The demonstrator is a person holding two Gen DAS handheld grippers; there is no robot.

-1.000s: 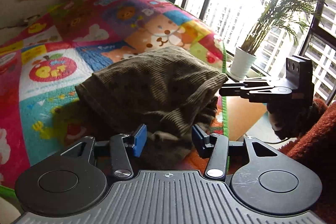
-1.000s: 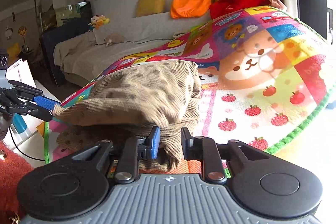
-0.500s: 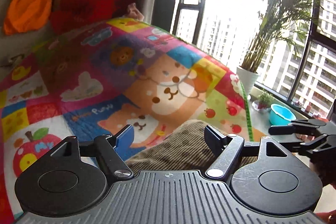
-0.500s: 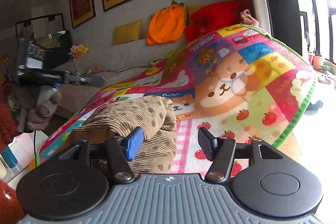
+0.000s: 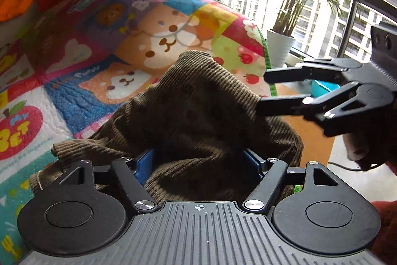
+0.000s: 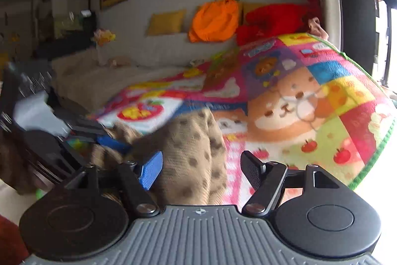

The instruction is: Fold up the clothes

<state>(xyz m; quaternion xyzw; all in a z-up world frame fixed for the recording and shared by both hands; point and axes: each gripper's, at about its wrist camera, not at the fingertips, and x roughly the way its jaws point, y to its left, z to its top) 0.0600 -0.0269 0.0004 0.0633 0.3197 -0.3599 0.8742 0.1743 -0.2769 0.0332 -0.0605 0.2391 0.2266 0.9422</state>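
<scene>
1. My left gripper (image 5: 202, 164) sits nearest the brown corduroy garment (image 5: 198, 101): cloth bunches between its spread jaws, not clamped.
2. The garment's long axis runs from lower centre toward upper right, over the play mat (image 5: 99, 41).
3. My right gripper (image 6: 201, 169), jaws released, has the garment at its left jaw.

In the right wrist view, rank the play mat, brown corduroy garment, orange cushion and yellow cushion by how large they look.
1. play mat, by far the largest.
2. brown corduroy garment, though it lies close to the camera, which inflates it.
3. orange cushion.
4. yellow cushion, clearly smaller than the orange one beside it on the sofa back.
</scene>
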